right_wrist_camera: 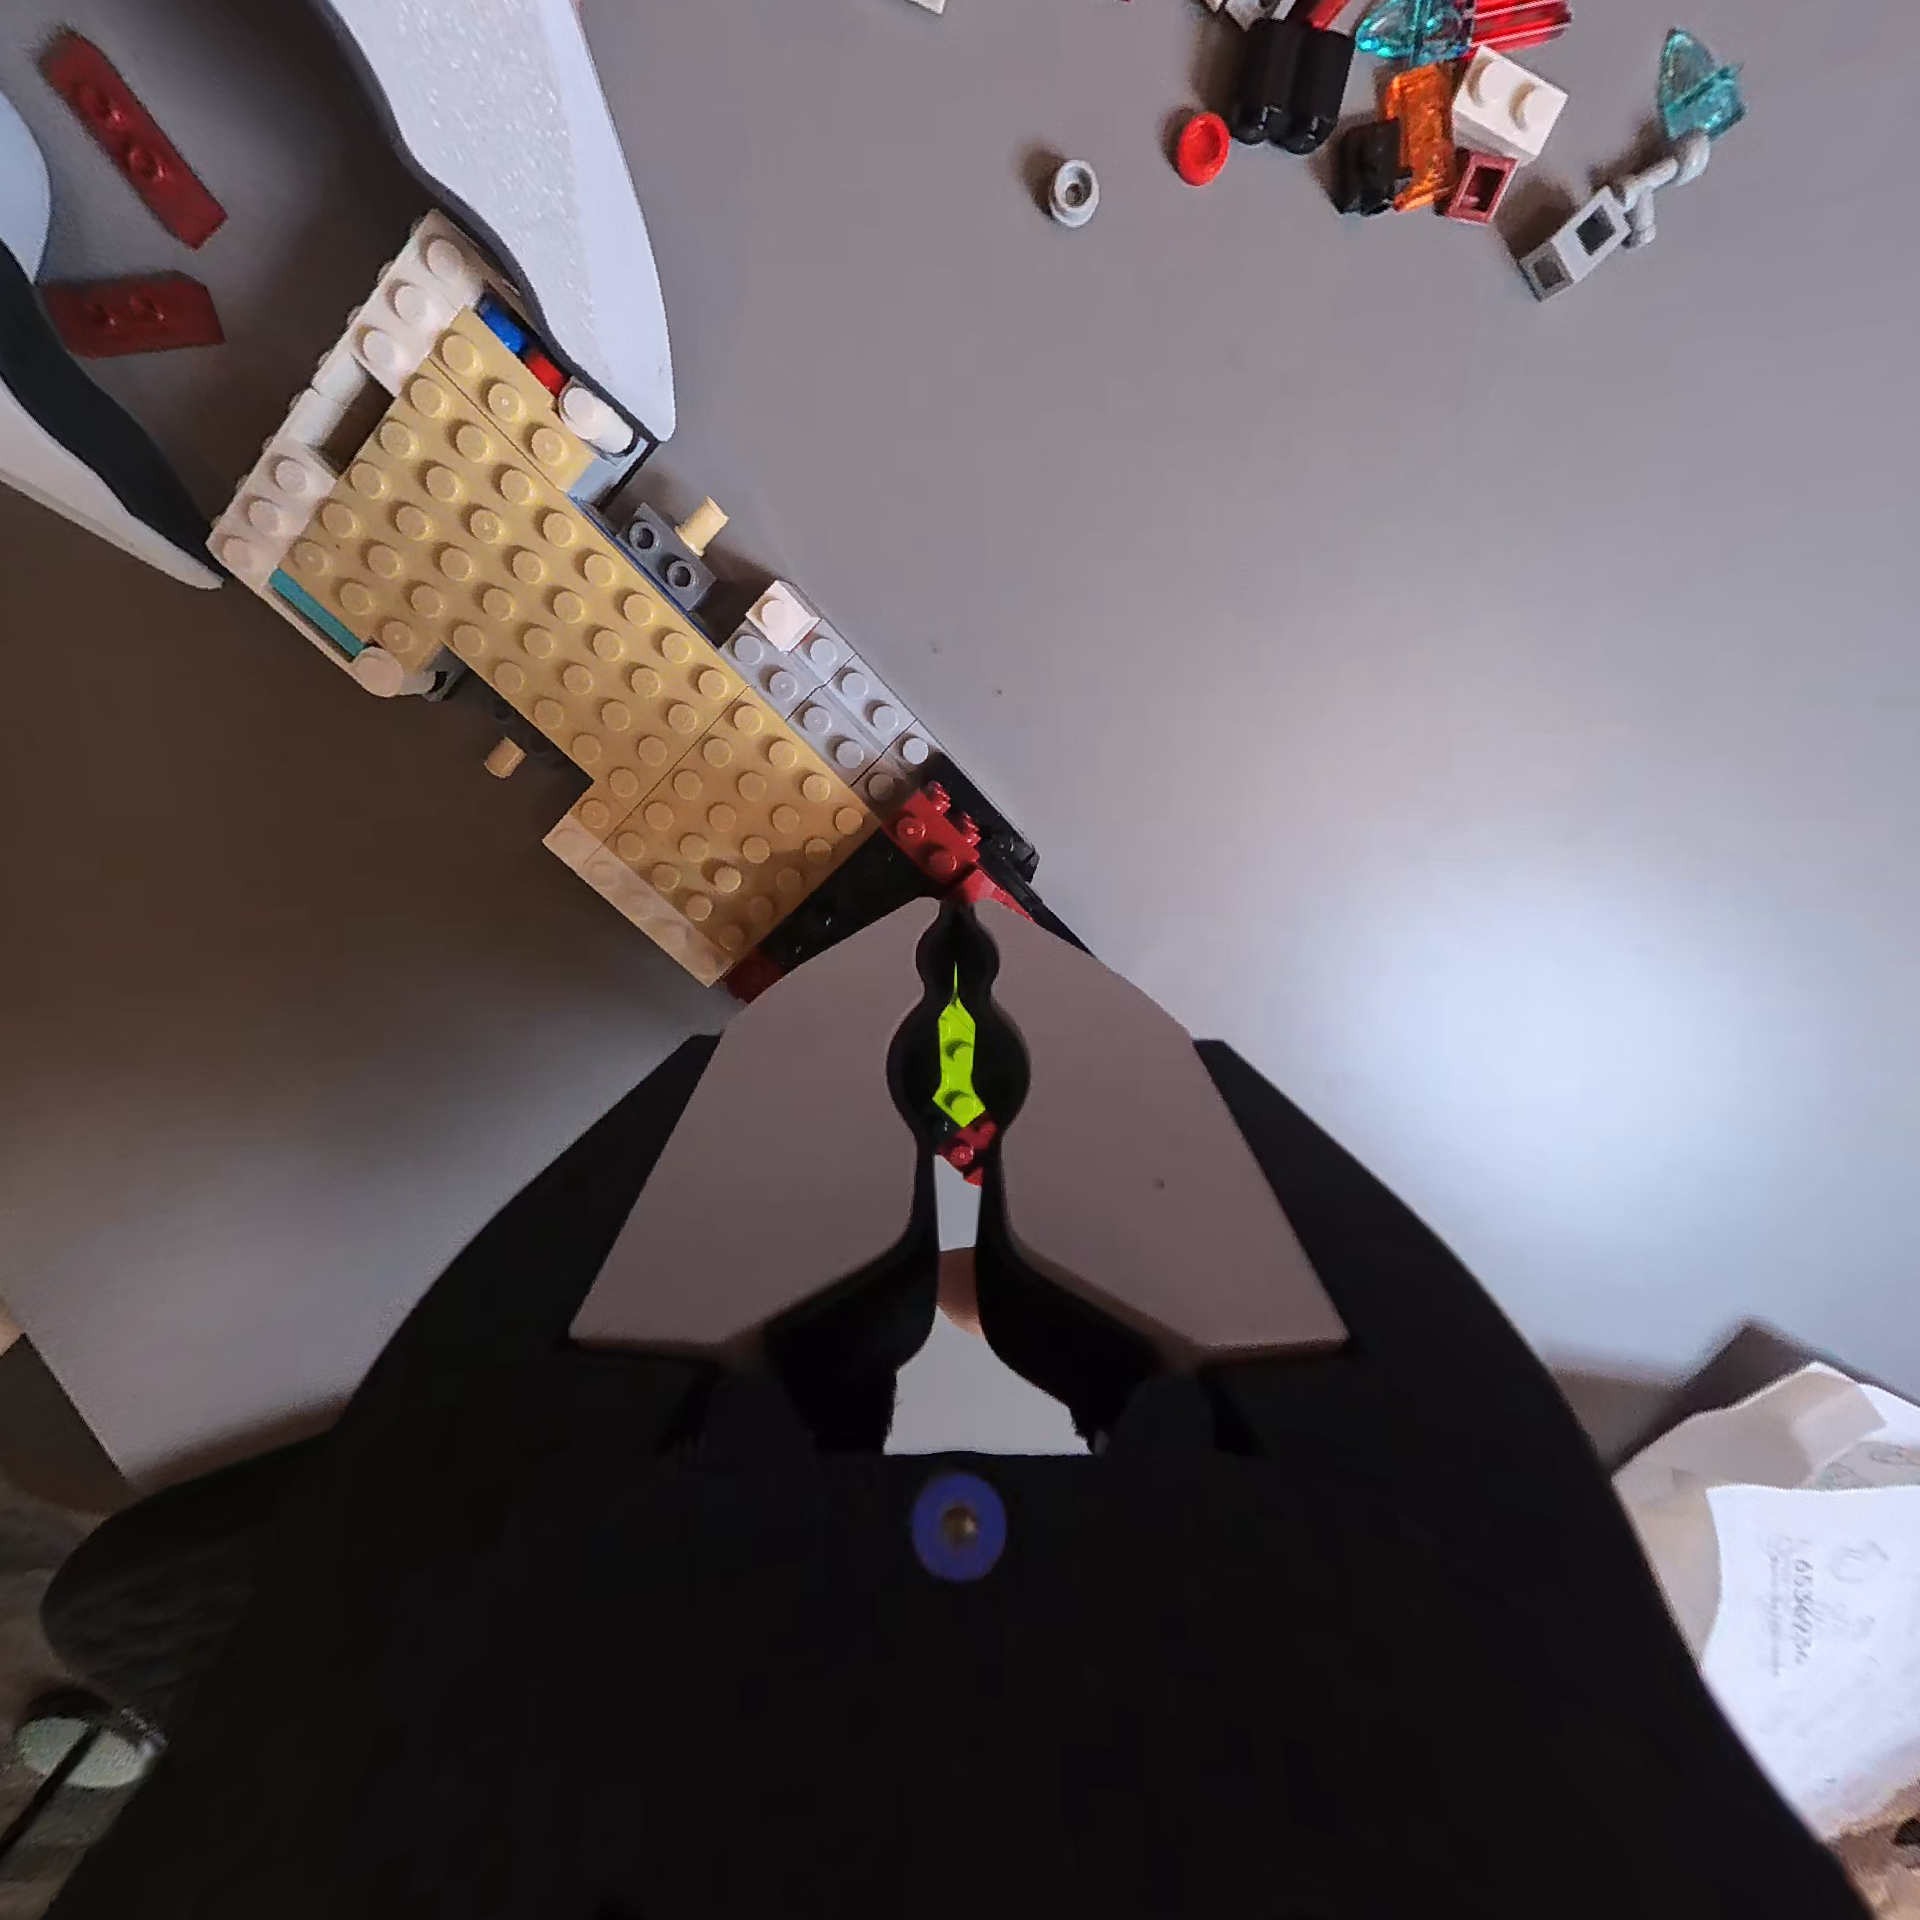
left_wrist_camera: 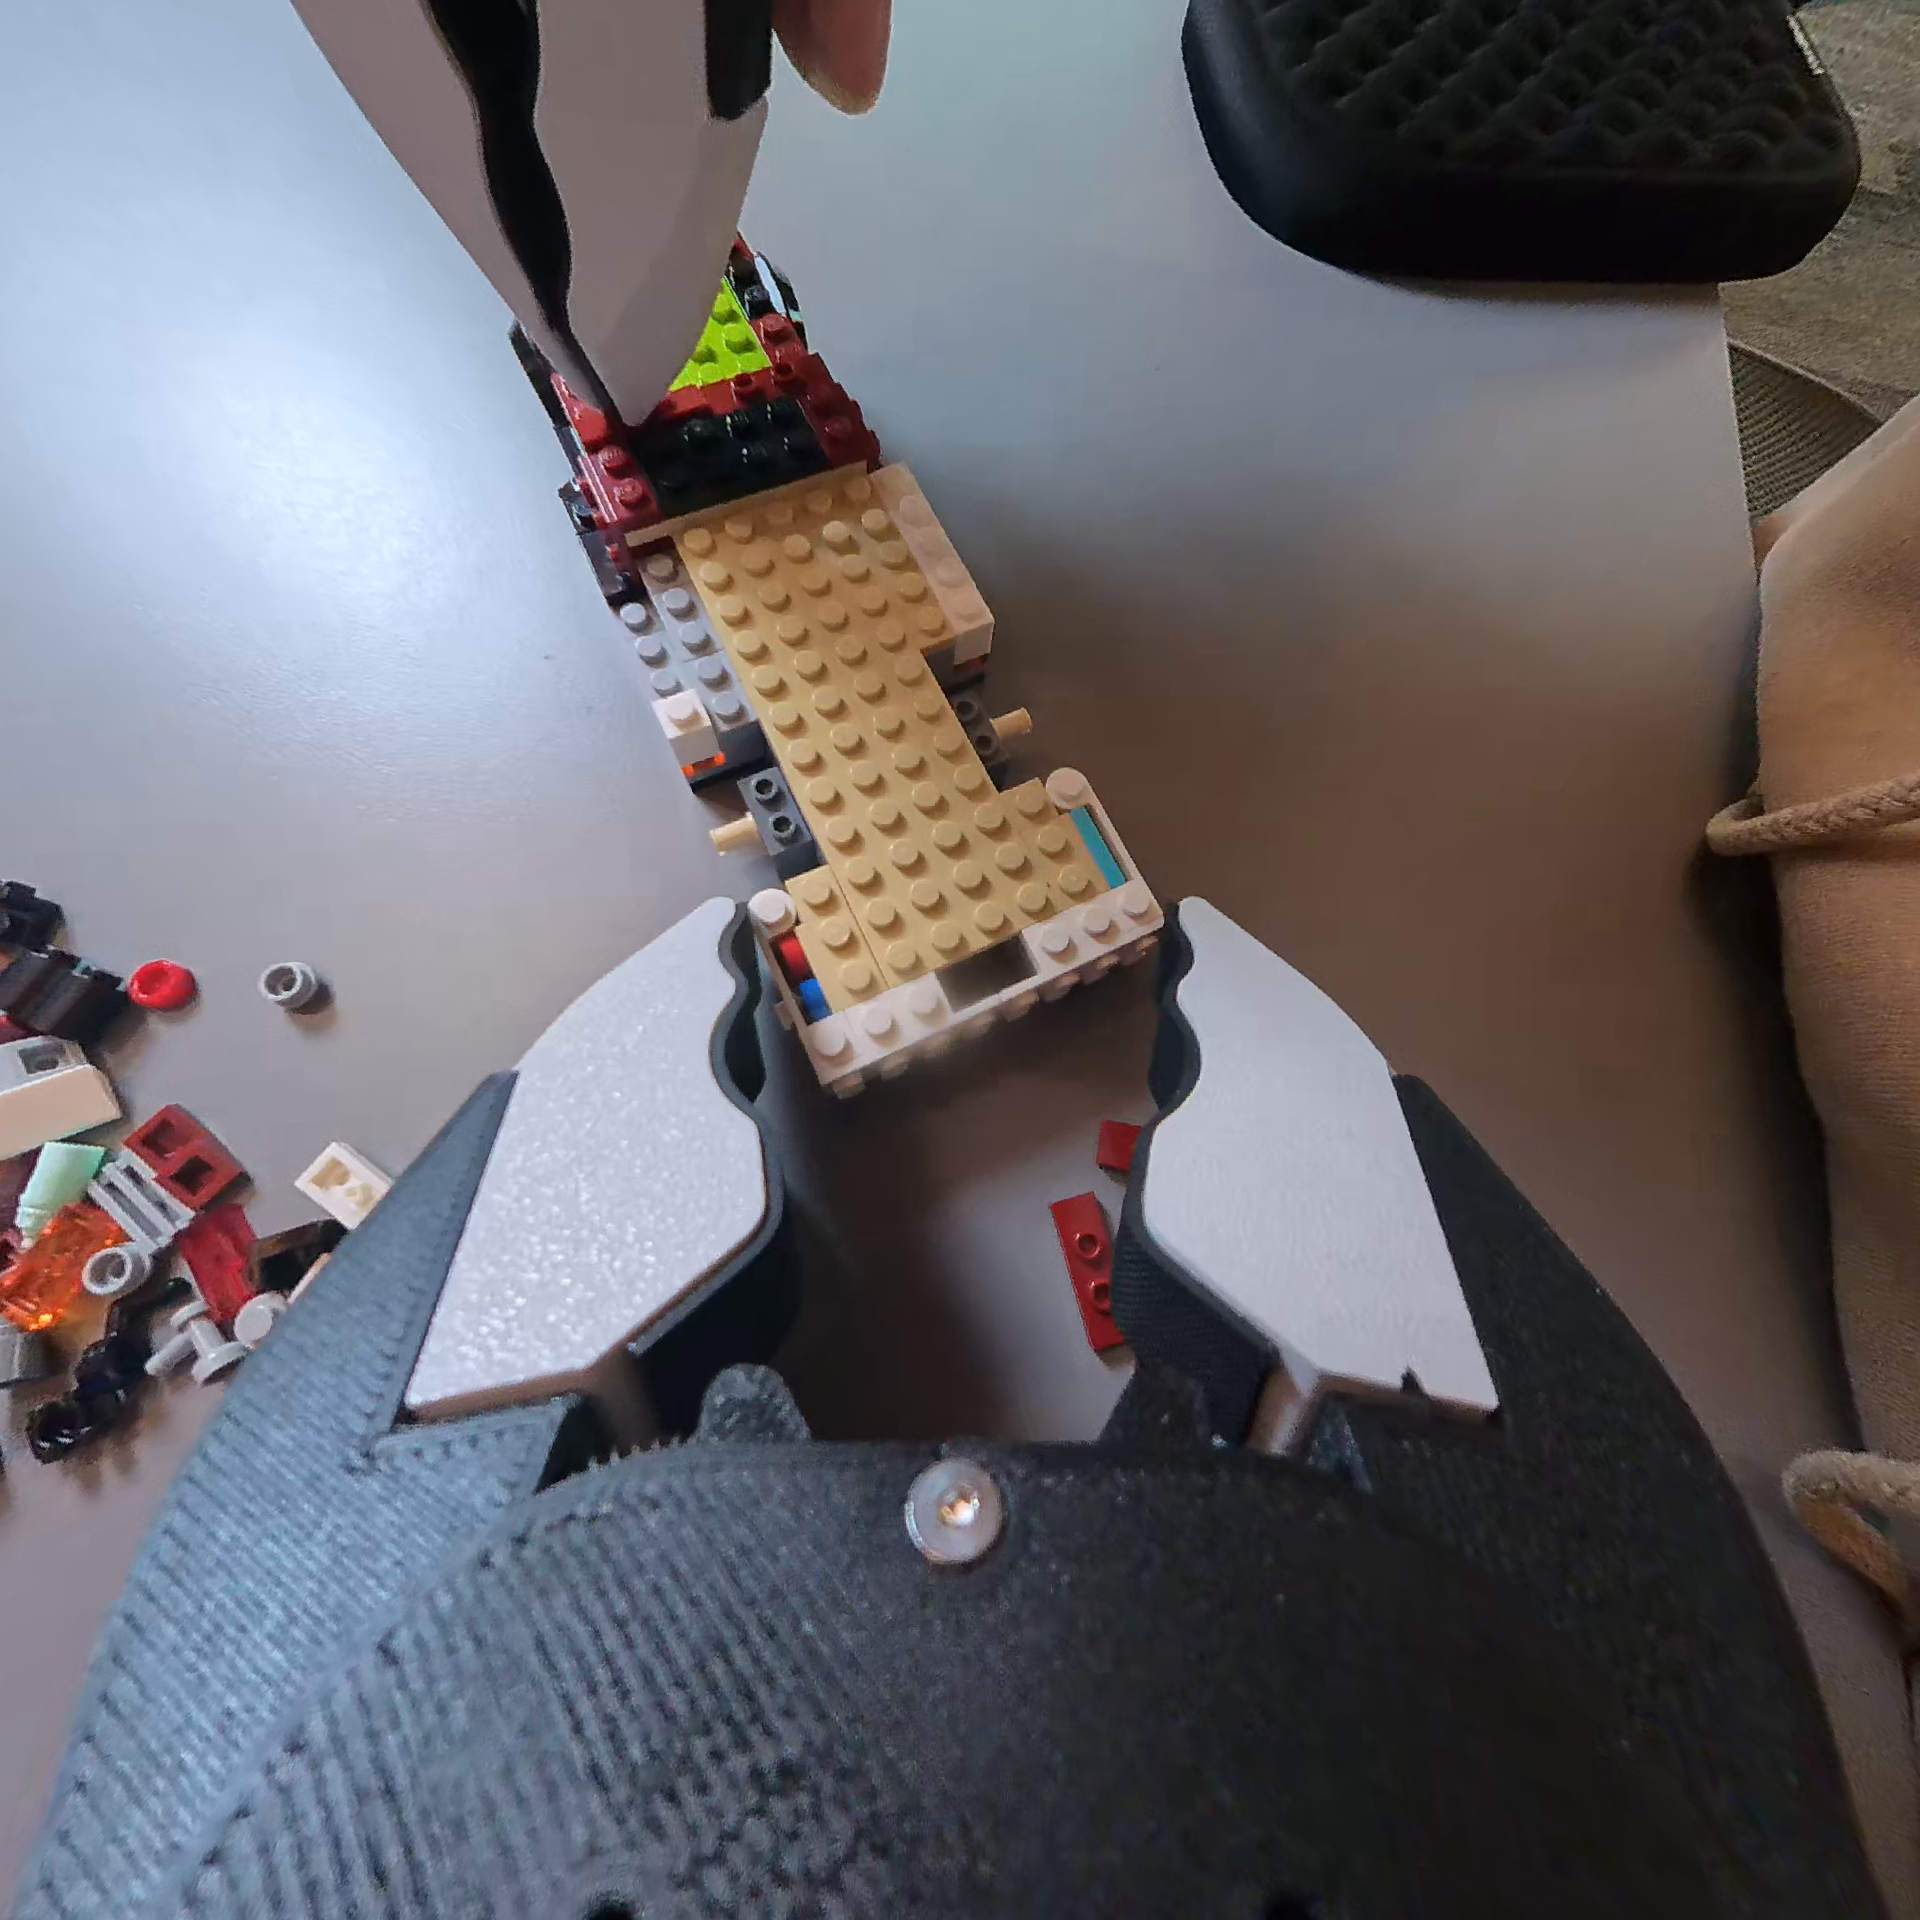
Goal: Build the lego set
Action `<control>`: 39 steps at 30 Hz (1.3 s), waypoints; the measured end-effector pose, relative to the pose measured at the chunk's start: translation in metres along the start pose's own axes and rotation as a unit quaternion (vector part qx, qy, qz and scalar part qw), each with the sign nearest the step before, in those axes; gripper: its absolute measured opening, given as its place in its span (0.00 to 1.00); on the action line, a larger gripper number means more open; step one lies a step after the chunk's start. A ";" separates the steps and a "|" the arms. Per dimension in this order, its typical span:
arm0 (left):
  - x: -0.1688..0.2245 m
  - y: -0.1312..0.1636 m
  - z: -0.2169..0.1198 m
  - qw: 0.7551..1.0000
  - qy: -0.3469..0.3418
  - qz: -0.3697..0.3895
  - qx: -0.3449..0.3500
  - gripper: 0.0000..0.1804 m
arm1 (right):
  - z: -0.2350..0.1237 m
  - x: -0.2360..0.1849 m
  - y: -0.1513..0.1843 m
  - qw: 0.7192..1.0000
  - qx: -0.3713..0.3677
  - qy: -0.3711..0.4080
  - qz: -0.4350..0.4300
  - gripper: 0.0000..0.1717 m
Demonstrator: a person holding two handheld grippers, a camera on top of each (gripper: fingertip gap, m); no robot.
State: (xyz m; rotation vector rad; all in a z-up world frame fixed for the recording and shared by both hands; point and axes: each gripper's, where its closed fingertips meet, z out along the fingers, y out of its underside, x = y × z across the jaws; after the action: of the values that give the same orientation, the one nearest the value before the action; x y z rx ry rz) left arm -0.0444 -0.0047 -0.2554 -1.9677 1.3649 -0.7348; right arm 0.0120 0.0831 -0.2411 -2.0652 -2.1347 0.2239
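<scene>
Tan studded plates top a brick model (left_wrist_camera: 831,727) lying mid-desk (left_wrist_camera: 1351,623). Left gripper (left_wrist_camera: 961,935) has its fingers spread wide either side of the model's white near end; whether the pads touch it I cannot tell. Right gripper (right_wrist_camera: 951,914) has fingers closed tip to tip, resting on the dark-red and black far end. Loose bricks (left_wrist_camera: 114,1195) sit well left, two dark-red plates (left_wrist_camera: 1086,1268) near the left fingers. Desk edge runs close on the right, open surface elsewhere. No legible writing.
</scene>
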 end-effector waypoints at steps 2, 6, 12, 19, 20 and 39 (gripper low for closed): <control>0.000 0.000 0.000 1.000 0.001 0.001 0.000 0.41 | 0.000 0.000 0.000 1.000 0.004 -0.001 -0.022 0.00; 0.000 0.000 0.000 1.000 0.003 0.002 0.000 0.41 | 0.002 -0.002 -0.004 0.997 -0.002 -0.007 -0.078 0.00; 0.000 0.001 0.000 1.000 0.005 0.002 0.002 0.41 | 0.003 -0.003 -0.006 0.997 0.014 -0.038 -0.069 0.00; 0.000 0.001 -0.001 1.000 0.005 0.000 0.004 0.41 | -0.013 -0.007 -0.014 0.992 0.115 -0.058 -0.007 0.00; 0.000 0.001 -0.001 1.000 0.005 0.001 0.004 0.41 | -0.015 -0.004 -0.013 0.991 0.126 -0.050 0.001 0.00; 0.001 0.001 -0.001 1.000 0.011 0.009 0.005 0.41 | -0.002 -0.008 0.002 0.994 0.080 -0.050 0.046 0.00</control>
State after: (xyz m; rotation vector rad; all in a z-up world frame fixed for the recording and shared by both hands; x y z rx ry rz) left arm -0.0458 -0.0057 -0.2555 -1.9435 1.3869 -0.7546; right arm 0.0147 0.0757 -0.2400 -2.1031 -2.0029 0.5046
